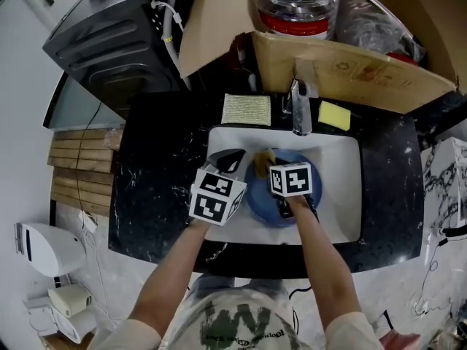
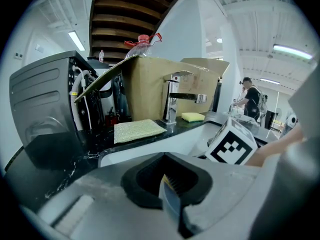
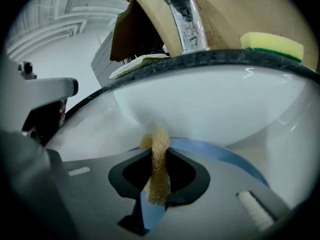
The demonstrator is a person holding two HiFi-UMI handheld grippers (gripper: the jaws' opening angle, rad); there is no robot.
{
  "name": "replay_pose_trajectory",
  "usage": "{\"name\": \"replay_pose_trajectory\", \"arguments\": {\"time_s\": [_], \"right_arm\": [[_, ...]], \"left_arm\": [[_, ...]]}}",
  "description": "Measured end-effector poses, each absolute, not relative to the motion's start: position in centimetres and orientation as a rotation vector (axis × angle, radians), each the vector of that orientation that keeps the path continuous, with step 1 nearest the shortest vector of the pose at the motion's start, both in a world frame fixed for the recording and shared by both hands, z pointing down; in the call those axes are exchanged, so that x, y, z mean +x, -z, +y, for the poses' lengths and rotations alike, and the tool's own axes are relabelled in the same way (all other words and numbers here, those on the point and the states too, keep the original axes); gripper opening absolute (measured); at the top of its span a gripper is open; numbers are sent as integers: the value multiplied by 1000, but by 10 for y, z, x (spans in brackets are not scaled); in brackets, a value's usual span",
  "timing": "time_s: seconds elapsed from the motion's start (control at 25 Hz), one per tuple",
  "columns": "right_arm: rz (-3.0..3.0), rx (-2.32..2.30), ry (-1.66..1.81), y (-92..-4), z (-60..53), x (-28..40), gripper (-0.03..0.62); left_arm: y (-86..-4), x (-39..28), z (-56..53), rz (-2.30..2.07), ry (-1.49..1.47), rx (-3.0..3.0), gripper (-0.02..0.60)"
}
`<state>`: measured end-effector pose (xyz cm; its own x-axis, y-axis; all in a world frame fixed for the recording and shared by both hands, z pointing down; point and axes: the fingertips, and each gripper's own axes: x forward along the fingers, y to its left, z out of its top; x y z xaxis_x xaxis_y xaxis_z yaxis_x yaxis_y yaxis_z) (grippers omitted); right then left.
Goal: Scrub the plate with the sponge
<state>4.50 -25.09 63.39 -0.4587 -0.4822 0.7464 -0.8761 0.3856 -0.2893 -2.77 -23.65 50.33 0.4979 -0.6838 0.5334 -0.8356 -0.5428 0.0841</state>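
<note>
Two hand-held grippers at work. Right hand-held gripper (image 3: 159,186) pinching thin tan sponge (image 3: 160,154). Left hand-held gripper (image 2: 172,196) clamped on what I read as plate rim. Blue plate (image 3: 220,154) lies in white sink (image 1: 343,203), just under right jaws, with sponge tip at its far edge. My worries: narrow hold on sponge, hard stroke could drag it out. Wet rim could slip from left jaws, plate skidding in sink.
</note>
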Motion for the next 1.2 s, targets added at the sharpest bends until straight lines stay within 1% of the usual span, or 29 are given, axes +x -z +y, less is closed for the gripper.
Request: {"name": "replay_pose_trajectory", "arguments": {"time_s": [1.2], "right_arm": [[-1850, 1324, -883, -635, -248, 136, 71]], "left_arm": [[-504, -20, -246, -1259, -640, 2409, 0]]}}
